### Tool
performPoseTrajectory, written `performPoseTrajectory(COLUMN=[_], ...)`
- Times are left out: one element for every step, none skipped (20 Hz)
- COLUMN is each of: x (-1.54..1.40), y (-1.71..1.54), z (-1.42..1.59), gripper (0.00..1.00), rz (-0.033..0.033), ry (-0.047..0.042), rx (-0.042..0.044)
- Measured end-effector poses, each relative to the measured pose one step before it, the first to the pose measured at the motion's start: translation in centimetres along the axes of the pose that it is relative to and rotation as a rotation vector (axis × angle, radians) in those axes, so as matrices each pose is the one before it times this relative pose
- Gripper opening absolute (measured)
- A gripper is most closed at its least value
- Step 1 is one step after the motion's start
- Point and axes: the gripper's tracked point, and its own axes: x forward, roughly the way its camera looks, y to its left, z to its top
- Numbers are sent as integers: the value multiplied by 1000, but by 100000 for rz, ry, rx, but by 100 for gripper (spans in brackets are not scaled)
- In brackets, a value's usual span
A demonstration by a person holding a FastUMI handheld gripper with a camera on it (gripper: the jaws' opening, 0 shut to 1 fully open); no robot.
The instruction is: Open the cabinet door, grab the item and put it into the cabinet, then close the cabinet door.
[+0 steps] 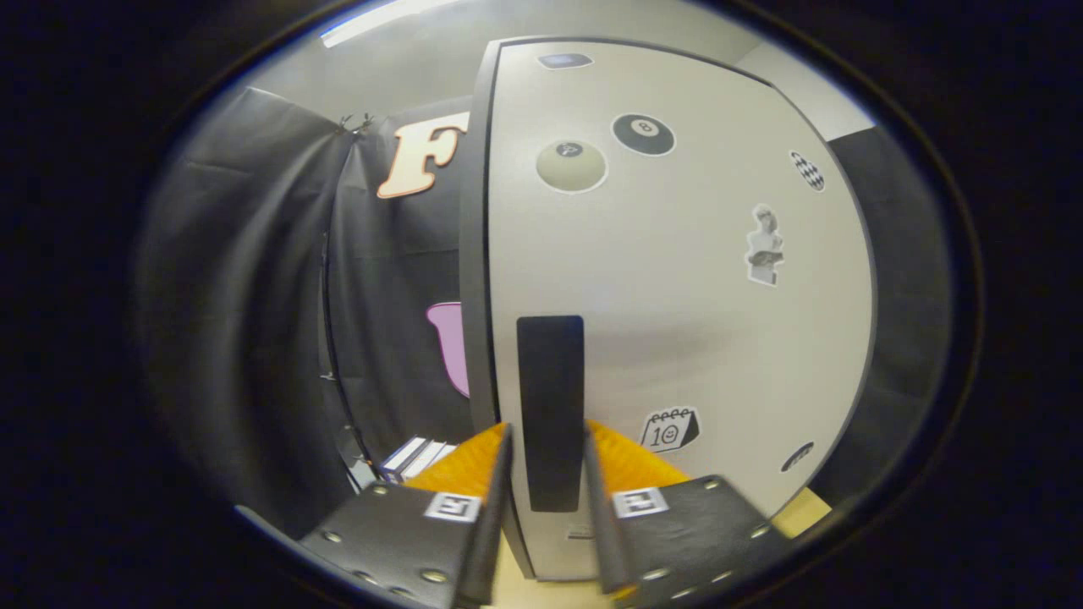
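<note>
A white cabinet door [677, 321] with several stickers stands upright close in front of me. Its tall black handle [550, 397] runs down near the door's left edge. My gripper [548, 431] straddles that handle, one finger on each side, and both fingertips [506, 440] press against its edges. The door looks closed or nearly so, with the cabinet's dark side panel [475, 254] showing just left of it. A small blue-and-white box [413, 457] lies low on the left, beyond my left finger and beside the cabinet.
Black cloth walls [254, 296] hang to the left and behind the cabinet. A strip of light tabletop [808, 507] shows at the cabinet's lower right and another below the door between my fingers.
</note>
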Motion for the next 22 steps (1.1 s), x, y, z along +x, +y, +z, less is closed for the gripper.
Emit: performPoseTrajectory(x=[-9,-45,132,-383,246,18,-100,199,-445,68,-201,-51,-265,-324,-356,-658,-658,-727,-783,-704,-770,-845], y=[31,35,-36,79,-51,-5,-83,-28,34,-10,-38,-66,-195,-16,-84,-83,-56,-48,-137,-132,-243,-393], z=[65,-223,-182,129,-176,109,20,-126,71,-94,72,-25,42,-29,59,-8,109,-10,183,-10,153,62], gripper=[34,34,33,34,28,27,28,22,17,18,17,18,17,18,17,17,18,18,18,18,18,18], rz=[438,182,716,-212,-618,-649,-627,-334,-463,767,-20,-804,-1121,-936,-184,75,108,-72,-296,38,90,249], ry=[31,1242,1798,-34,988,-537,-279,-461,-234,782,223,-118,-249,-289,-93,91,195,518,-381,537,-77,447], rx=[371,449,1036,1330,303,-190,-206,88,731,-233,712,-7,-755,-318,-160,508,885,297,362,71,817,1053])
